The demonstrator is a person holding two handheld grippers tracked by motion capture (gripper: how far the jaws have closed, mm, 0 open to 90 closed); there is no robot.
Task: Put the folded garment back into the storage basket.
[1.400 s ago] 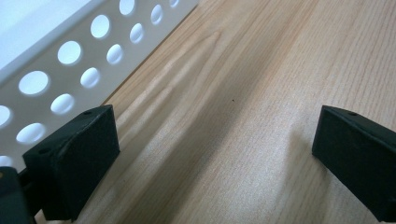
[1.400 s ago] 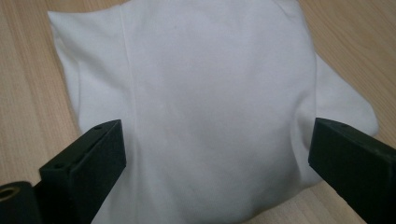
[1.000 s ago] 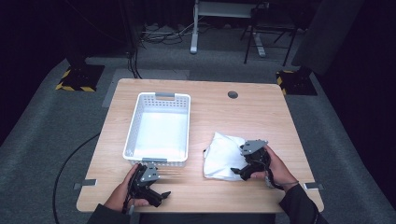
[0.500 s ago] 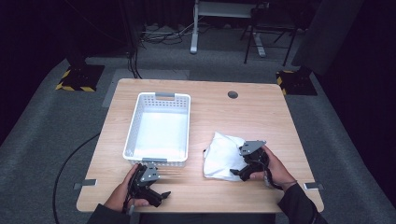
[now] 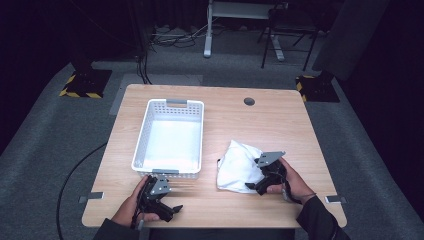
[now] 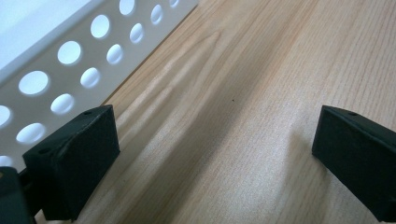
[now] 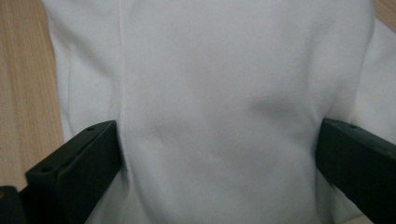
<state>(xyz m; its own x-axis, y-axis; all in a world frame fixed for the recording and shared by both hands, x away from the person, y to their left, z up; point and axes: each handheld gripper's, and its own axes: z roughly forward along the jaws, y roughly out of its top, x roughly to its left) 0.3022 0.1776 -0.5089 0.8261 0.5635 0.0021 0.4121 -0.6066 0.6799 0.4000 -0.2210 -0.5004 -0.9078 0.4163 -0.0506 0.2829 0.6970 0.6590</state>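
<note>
The white cloth (image 5: 239, 166) lies bunched on the right half of the wooden counter (image 5: 280, 125), just right of the white perforated basket (image 5: 170, 137) and apart from it. Compared with 1 second ago, very little has shifted: the cloth keeps the same outline and the basket has not moved. The right gripper (image 5: 254, 186) has crept slightly in over the cloth's near right edge. In the right gripper view its 2 black fingers (image 7: 77, 170) stand wide apart with the fabric (image 7: 219, 107) spread between them, pressing into it on both sides but not yet pinching any fold. So the grasp looks set up rather than made; closing on a fold of fabric appears to be the step in hand.

The left gripper (image 5: 170, 210) sits at the counter's near left edge, just in front of the basket's near wall, as it did a second ago. In the left gripper view its fingers (image 6: 70, 158) are also spread wide and hold nothing, with bare wood between them and the basket's holed wall (image 6: 60, 65) close on one side.
</note>
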